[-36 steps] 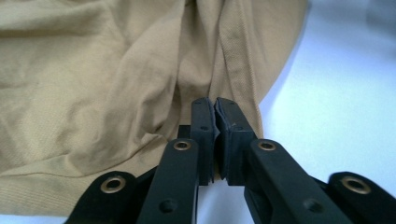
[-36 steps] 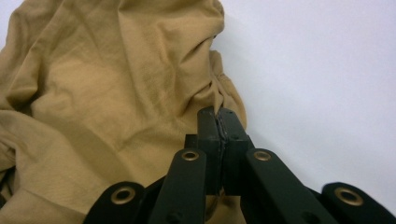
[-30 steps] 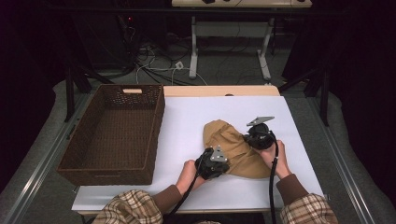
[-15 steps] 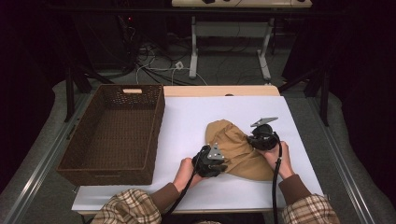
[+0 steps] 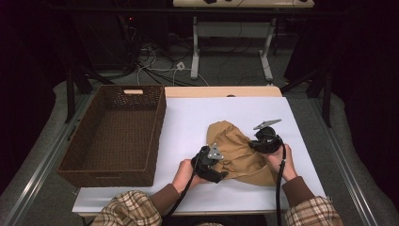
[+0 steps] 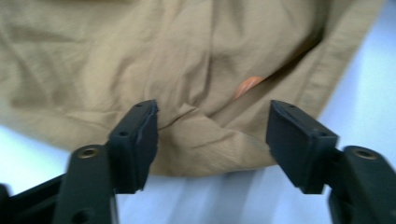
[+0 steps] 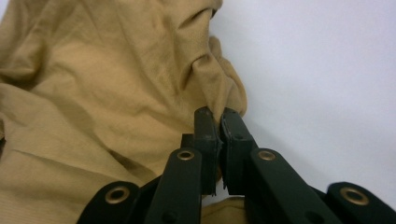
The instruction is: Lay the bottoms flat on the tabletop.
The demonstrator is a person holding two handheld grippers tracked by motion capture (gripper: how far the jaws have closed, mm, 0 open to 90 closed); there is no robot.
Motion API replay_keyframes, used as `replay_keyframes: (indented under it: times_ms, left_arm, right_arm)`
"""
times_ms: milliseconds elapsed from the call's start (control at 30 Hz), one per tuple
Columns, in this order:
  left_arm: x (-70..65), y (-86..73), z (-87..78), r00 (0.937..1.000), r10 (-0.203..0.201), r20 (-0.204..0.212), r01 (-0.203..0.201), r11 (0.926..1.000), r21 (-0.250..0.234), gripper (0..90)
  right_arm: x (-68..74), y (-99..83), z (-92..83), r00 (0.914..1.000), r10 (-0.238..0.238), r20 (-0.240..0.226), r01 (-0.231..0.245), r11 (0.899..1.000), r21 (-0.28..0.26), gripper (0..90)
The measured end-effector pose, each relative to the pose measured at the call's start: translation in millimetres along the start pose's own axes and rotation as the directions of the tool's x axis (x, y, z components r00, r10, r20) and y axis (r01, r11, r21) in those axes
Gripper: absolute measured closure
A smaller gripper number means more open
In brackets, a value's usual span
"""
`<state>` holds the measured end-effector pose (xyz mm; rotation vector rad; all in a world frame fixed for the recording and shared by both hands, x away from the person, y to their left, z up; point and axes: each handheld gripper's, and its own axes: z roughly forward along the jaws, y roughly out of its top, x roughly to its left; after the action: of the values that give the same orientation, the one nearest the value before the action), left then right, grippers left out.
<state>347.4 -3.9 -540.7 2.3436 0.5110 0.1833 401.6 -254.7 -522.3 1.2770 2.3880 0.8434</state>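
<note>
1. The tan garment (image 5: 237,153) is lying crumpled on the white table (image 5: 188,127), near the person's edge and well apart from the wicker basket (image 5: 113,132), which is standing at the table's left with nothing visible inside it.
2. The right gripper (image 7: 219,122) is pinching a raised fold of the cloth; its jaws are meeting on the fabric with no gap showing. In my judgement this grip is anchoring the garment's right side so that it is not sliding while the other hand is re-seating.
3. The left gripper (image 6: 212,140) is standing released: its jaws have just been opening, and a ridge of the hem is lying between the pads (image 6: 140,140) without either pad pressing on it. The spread appears to be serving a fresh bite on the near edge.
4. In the high view both hands are flanking the garment, left gripper (image 5: 209,162) at its near-left edge, right gripper (image 5: 266,140) at its right.
5. Assessment: the work is looking like straightening or folding ahead of transfer to the basket; the transfer is not yet started.
</note>
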Motion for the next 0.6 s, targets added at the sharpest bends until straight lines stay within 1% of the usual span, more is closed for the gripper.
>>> replay_keyframes:
  times_ms: [33, 100, 167, 200, 267, 367, 433, 500, 533, 567, 600]
  left_arm:
    - [1.1, -0.4, -0.4, 1.0, -0.001, -0.005, 0.001, 1.0, -0.002, 30.6]
    - [4.3, -1.6, -0.9, 0.9995, -0.005, -0.031, 0.005, 1.0, 0.002, 27.7]
    - [9.0, -3.2, -0.1, 0.9991, -0.022, -0.036, 0.022, 0.9998, 0.004, 26.3]
    - [10.8, -3.9, 0.3, 0.9989, -0.028, -0.038, 0.028, 0.9996, 0.006, 25.0]
    - [13.4, -5.0, 0.3, 0.9982, -0.033, -0.049, 0.034, 0.9994, 0.007, 24.7]
    - [14.3, -5.4, 0.6, 0.9975, -0.031, -0.063, 0.032, 0.9994, 0.014, 25.1]
    - [13.8, -5.5, 1.3, 0.997, -0.029, -0.071, 0.03, 0.9994, 0.017, 26.5]
    - [12.6, -5.5, 2.5, 0.9967, -0.025, -0.077, 0.027, 0.9991, 0.033, 27.1]
    - [11.9, -5.5, 3.0, 0.9966, -0.026, -0.078, 0.029, 0.999, 0.033, 27.1]
    - [10.7, -5.3, 3.8, 0.9967, -0.022, -0.079, 0.025, 0.9988, 0.042, 27.1]
    - [9.5, -5.1, 4.8, 0.9966, -0.019, -0.08, 0.023, 0.9986, 0.048, 27.1]
  right_arm:
    - [0.9, 0.6, -2.0, 1.0, -0.001, -0.001, 0.001, 1.0, -0.008, 87.2]
    - [2.3, 1.9, -6.4, 1.0, -0.003, -0.004, 0.003, 1.0, -0.024, 87.1]
    - [3.8, 3.1, -10.9, 0.9999, -0.008, -0.007, 0.008, 0.999, -0.046, 87.0]
    - [4.9, 3.9, -13.9, 0.9999, -0.006, -0.013, 0.005, 0.999, -0.046, 87.0]
    - [7.2, 5.0, -19.2, 0.9998, -0.006, -0.02, 0.004, 0.998, -0.069, 86.9]
    - [11.3, 6.5, -24.9, 0.9996, -0.014, -0.025, 0.011, 0.996, -0.085, 86.5]
    - [13.2, 6.8, -25.1, 0.9993, -0.019, -0.033, 0.016, 0.996, -0.084, 85.3]
    - [13.7, 6.5, -22.6, 0.9995, -0.021, -0.022, 0.019, 0.997, -0.074, 82.2]
    - [12.6, 6.0, -20.0, 0.9997, -0.022, -0.014, 0.021, 0.998, -0.057, 78.5]
    - [11.7, 5.3, -17.7, 0.9998, -0.014, -0.016, 0.013, 0.998, -0.057, 77.1]
    - [9.7, 4.2, -14.2, 0.9998, -0.007, -0.017, 0.006, 0.999, -0.045, 76.7]
